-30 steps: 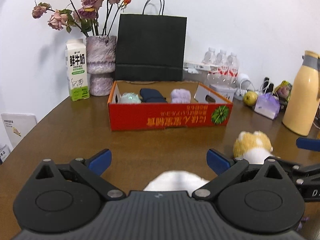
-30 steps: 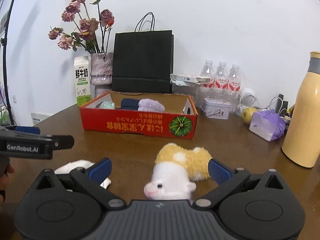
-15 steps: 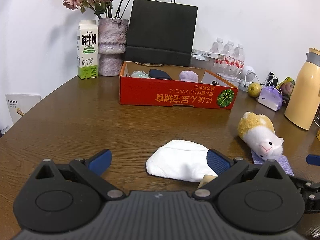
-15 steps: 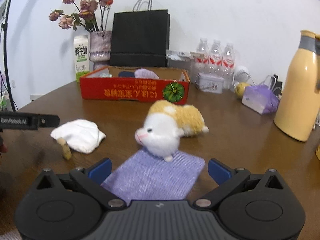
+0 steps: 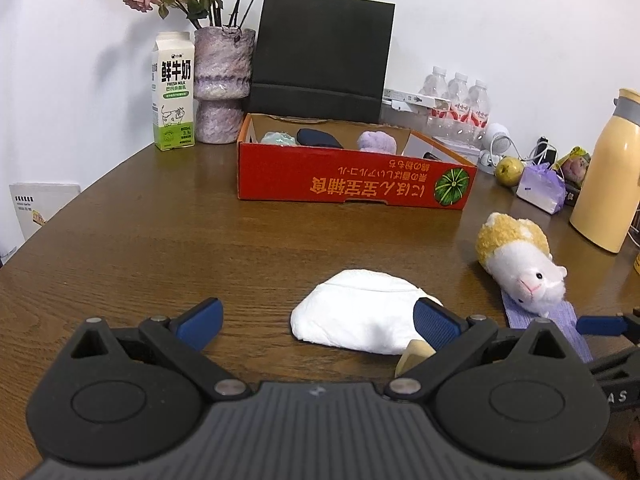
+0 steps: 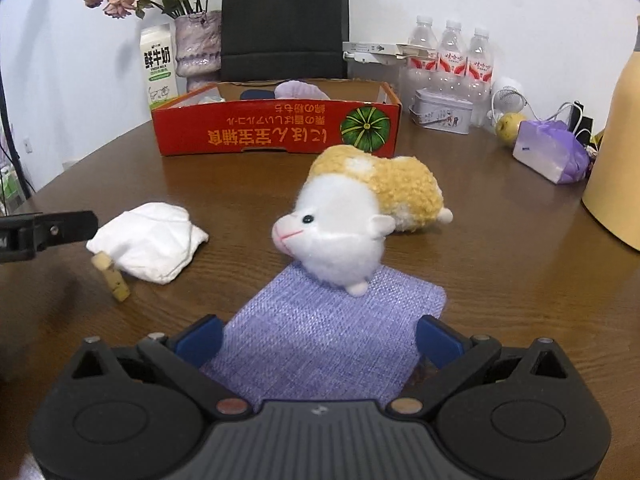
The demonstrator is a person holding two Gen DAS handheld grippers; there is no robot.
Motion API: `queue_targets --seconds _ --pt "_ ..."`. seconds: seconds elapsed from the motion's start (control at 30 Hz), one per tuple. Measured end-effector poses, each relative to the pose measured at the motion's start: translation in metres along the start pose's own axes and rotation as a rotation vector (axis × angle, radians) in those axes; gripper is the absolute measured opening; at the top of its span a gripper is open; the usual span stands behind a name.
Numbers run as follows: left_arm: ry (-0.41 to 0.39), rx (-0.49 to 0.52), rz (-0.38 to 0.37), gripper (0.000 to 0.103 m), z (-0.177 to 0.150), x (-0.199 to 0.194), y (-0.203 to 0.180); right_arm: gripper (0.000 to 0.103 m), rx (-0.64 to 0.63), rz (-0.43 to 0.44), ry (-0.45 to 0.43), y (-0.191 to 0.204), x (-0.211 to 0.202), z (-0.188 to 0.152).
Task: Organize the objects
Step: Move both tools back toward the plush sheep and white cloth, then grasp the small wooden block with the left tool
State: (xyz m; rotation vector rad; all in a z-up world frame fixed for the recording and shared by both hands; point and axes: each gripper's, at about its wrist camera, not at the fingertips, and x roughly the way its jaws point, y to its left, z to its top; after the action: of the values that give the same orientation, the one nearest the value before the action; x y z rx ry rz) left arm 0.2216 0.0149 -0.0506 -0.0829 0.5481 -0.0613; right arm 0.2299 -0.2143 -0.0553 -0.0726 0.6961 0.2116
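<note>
Plush hamster (image 6: 352,216) hides the purple cloth's (image 6: 332,336) far edge; both claws gape empty.

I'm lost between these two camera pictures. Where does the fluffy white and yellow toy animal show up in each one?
Left wrist view: the toy animal lies at the right edge, right of the white cloth bundle.
Right wrist view: the toy animal is at the centre, its head resting on the purple cloth.
Shared landmark: the red cardboard box sits behind it in both.
</note>
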Motion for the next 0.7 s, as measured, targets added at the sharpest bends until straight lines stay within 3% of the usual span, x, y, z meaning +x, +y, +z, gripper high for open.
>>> queue_targets --seconds 0.4,0.57,0.7 --pt "0.074 0.156 -0.067 0.103 -0.017 0.001 -0.029 0.103 -0.006 0.012 -0.005 0.0 0.001 0.002" --pt "0.116 0.155 -0.05 0.103 -0.02 0.01 -0.031 0.103 -0.007 0.011 -0.005 0.0 0.001 0.001" --pt "0.129 0.115 -0.033 0.09 -0.019 0.015 -0.029 0.103 -0.008 0.012 -0.005 0.0 0.001 0.001"
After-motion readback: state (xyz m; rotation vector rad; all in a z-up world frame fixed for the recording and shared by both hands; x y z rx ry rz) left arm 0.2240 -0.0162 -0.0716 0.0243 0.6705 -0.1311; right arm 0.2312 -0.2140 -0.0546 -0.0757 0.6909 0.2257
